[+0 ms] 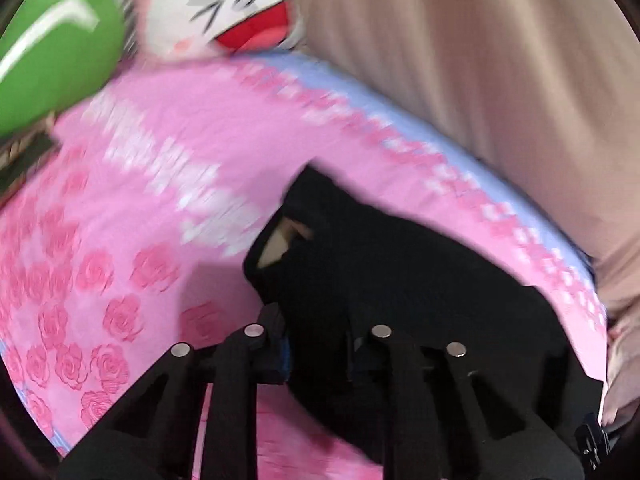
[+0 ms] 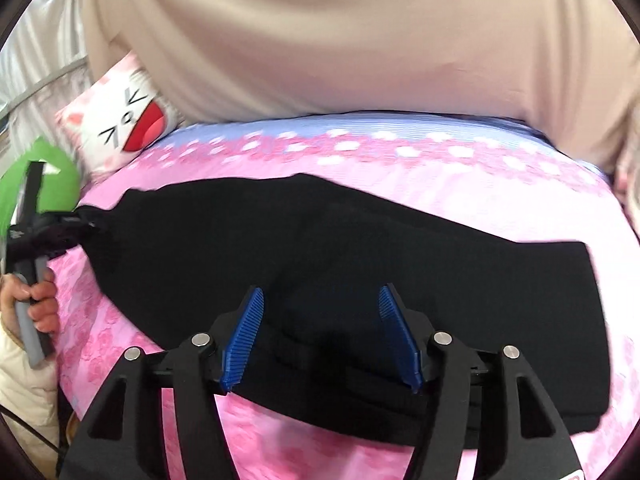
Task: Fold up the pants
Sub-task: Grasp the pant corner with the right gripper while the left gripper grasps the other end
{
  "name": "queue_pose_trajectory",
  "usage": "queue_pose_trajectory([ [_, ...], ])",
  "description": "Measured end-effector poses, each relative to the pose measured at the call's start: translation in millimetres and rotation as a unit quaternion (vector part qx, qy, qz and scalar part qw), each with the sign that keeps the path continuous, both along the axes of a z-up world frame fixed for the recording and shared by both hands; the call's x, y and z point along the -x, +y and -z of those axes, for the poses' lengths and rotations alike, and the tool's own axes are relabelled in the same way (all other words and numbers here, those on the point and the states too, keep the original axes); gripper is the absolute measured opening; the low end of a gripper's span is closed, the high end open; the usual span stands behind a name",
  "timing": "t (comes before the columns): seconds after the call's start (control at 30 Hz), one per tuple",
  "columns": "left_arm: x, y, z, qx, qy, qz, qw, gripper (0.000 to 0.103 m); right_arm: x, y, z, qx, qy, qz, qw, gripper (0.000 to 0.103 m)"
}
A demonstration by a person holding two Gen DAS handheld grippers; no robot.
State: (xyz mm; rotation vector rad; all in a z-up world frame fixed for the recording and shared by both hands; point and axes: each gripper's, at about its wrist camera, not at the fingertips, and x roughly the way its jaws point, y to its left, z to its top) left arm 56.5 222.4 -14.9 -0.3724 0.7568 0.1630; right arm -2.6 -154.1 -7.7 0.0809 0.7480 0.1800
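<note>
Black pants [image 2: 328, 248] lie across a pink rose-print bedsheet [image 2: 400, 168], partly folded into a thick band. In the right wrist view my right gripper [image 2: 320, 304] is open, its blue fingers [image 2: 244, 336] spread above the near edge of the pants, holding nothing. My left gripper [image 2: 86, 220] shows at the far left, pinching the end of the pants. In the blurred left wrist view the pants [image 1: 380, 248] drape from the left gripper [image 1: 316, 320], whose fingers are closed into the black cloth.
A white cat-face pillow [image 2: 124, 124] and a green cushion [image 2: 52, 176] sit at the bed's far left. A beige curtain [image 2: 340, 40] hangs behind the bed. The person's hand [image 2: 38, 300] holds the left gripper handle. The bed's blue edge strip [image 2: 360, 124] runs along the back.
</note>
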Motion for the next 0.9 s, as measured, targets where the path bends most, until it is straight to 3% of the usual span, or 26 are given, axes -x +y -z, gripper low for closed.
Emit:
queue_pose_trajectory([
  [0.1,4,-46,-35,-0.018,-0.039,0.055,0.9976,0.016,8,-31,0,-0.017,0.004,0.036,0.999,0.059],
  [0.2,16,-123,-70,-0.030,-0.080,0.150,0.9850,0.016,15,-55,0,-0.034,-0.001,0.067,0.997,0.060],
  [0.33,25,-222,-62,-0.060,-0.072,0.250,0.9638,0.021,25,-84,2,-0.059,-0.004,0.094,0.994,0.061],
  [0.37,23,-244,-50,-0.065,-0.055,0.272,0.9585,0.028,27,-89,5,-0.060,-0.002,0.100,0.993,0.061],
  [0.4,22,-268,-31,-0.069,-0.027,0.299,0.9513,0.044,30,-94,7,-0.061,0.000,0.106,0.993,0.061],
  [0.47,23,-289,-6,-0.071,0.011,0.317,0.9456,0.058,34,-105,13,-0.067,0.011,0.114,0.991,0.061],
  [0.53,35,-296,5,-0.088,0.014,0.318,0.9439,0.062,37,-112,16,-0.074,0.018,0.118,0.990,0.061],
  [0.6,49,-292,-2,-0.109,-0.008,0.307,0.9453,0.092,39,-116,17,-0.079,0.018,0.121,0.989,0.062],
  [0.77,67,-239,-39,-0.175,-0.074,0.214,0.9582,0.095,23,-97,10,-0.140,0.018,0.060,0.988,0.064],
  [0.9,53,-192,-36,-0.211,-0.047,0.122,0.9686,0.095,-5,-56,11,-0.181,0.040,-0.010,0.983,0.068],
])
